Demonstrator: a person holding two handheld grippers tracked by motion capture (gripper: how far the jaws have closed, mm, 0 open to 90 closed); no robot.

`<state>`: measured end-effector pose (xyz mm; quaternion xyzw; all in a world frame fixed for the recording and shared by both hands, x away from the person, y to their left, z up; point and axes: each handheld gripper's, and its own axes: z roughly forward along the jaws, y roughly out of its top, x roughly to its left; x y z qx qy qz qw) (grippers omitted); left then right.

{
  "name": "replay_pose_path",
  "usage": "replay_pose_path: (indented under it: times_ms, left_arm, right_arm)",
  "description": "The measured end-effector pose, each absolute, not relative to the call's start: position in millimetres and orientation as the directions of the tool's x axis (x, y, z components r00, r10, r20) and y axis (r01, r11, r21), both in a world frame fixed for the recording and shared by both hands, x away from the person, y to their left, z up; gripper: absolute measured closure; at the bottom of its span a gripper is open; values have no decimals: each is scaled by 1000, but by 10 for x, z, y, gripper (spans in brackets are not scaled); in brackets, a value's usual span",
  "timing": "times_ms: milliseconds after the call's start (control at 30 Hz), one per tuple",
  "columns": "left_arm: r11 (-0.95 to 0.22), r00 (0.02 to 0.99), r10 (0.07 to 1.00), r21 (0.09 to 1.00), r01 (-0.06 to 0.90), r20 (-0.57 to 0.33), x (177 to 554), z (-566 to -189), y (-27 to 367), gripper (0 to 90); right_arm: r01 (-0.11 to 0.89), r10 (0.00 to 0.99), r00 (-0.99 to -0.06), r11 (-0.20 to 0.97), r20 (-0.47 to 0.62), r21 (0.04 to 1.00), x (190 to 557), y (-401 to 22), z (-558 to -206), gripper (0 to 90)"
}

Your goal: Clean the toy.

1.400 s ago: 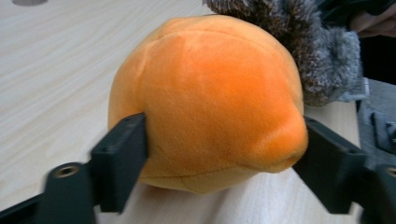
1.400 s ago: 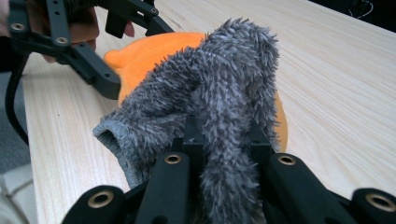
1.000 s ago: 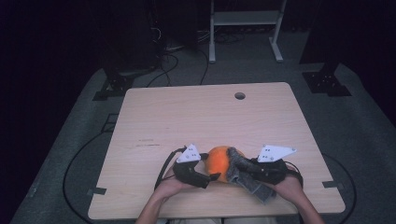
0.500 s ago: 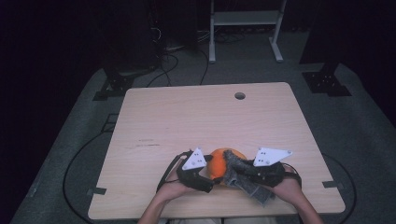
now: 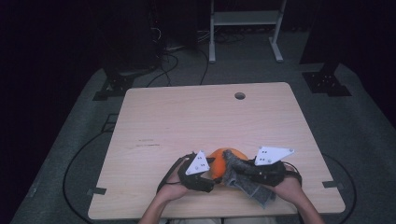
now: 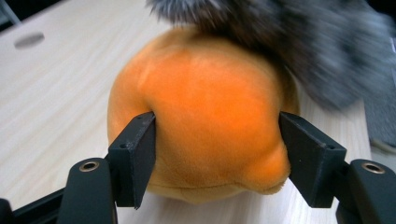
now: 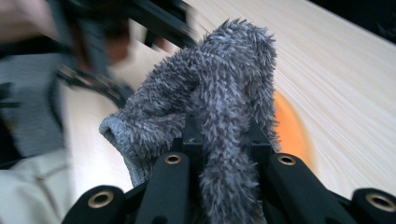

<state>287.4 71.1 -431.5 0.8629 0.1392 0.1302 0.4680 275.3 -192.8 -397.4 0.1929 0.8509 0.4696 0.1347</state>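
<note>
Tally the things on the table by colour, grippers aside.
Orange: 1, the plush ball, between the left gripper's pads.
Grey: 1, the fuzzy sock, clamped in the right gripper.
Total: 2

Light wood tabletop (image 5: 187, 121) with rounded corners and a round cable hole (image 5: 240, 95) near its far edge, standing on grey carpet (image 5: 65, 154). Black cables (image 5: 74, 163) loop over the carpet at the left, with tape strips (image 5: 96, 191) near the edges. Behind: dark room, white metal stand (image 5: 243, 28), black floor brackets (image 5: 327, 81).
</note>
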Motion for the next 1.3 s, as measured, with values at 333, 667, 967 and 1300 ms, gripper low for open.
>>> replay_pose_path:
  times_ms: [333,667,967,1300]
  left_arm:
    - [-472,906,424,858,203,19,2947,-4292,734,230]
    - [-481,903,428,852,207,22,2961,-4300,745,169]
    - [-522,914,405,824,222,10,2993,-4304,881,242]
    - [-483,897,441,837,257,-21,3017,-4331,877,248]
  right_arm:
    - [234,461,-887,462,-6,856,2761,-1911,-4126,755]
    - [273,513,-858,452,3,849,2801,-2020,-4249,757]
    - [305,547,-837,451,10,839,2846,-2123,-4273,757]
    - [348,578,-816,458,23,818,2909,-2164,-4423,755]
